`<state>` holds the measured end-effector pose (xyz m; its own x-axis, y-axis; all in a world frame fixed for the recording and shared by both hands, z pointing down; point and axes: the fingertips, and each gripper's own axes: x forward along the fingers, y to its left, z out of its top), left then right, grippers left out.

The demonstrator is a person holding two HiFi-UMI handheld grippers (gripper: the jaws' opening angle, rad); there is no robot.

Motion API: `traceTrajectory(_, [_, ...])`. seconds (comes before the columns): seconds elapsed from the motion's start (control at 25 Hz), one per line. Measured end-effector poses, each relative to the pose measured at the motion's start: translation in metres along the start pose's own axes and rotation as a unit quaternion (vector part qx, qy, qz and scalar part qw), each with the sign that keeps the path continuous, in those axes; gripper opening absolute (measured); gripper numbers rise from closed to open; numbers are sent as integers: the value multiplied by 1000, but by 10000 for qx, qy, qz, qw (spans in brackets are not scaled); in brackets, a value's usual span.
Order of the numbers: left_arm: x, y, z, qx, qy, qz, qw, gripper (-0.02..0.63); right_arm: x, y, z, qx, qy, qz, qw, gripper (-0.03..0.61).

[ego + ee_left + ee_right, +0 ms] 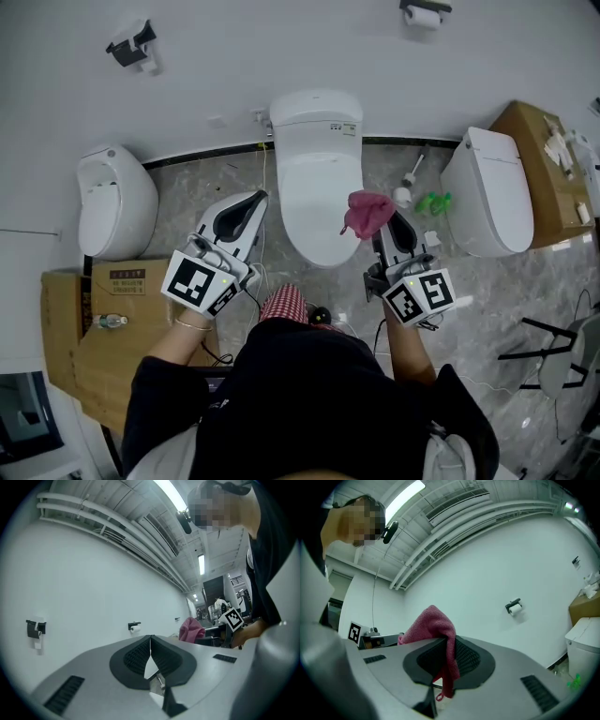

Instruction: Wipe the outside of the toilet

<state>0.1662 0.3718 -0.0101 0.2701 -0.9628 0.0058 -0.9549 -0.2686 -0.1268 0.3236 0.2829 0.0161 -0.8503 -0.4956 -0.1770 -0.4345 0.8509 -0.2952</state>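
The white toilet [319, 178] stands against the wall in the middle of the head view, lid down. My right gripper [386, 225] is shut on a pink cloth [367, 213], held just off the right side of the toilet's bowl; in the right gripper view the pink cloth [436, 634] bunches above the closed jaws and hangs down between them. My left gripper [251, 208] is shut with nothing in it, raised at the left of the bowl. In the left gripper view its jaws meet in a line, and the pink cloth [191, 629] shows far off to the right.
A white urinal-like fixture [112, 202] stands at the left and a second white toilet [489, 192] at the right. Cardboard boxes [89, 328] lie left and far right. A toilet brush [405, 187] and green item [433, 202] rest on the floor. A paper roll holder [424, 13] hangs on the wall.
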Motion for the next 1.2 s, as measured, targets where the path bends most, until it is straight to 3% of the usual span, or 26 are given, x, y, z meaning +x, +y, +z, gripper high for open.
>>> traceTrajectory(0.6, [64, 43, 7, -87, -376, -247, 9989, 11, 47, -33, 14, -239, -42, -112, 9996, 57])
traceTrajectory(1.2, [139, 150, -19, -124, -302, -588, 9977, 11, 146, -79, -6, -227, 116, -640, 9976, 57])
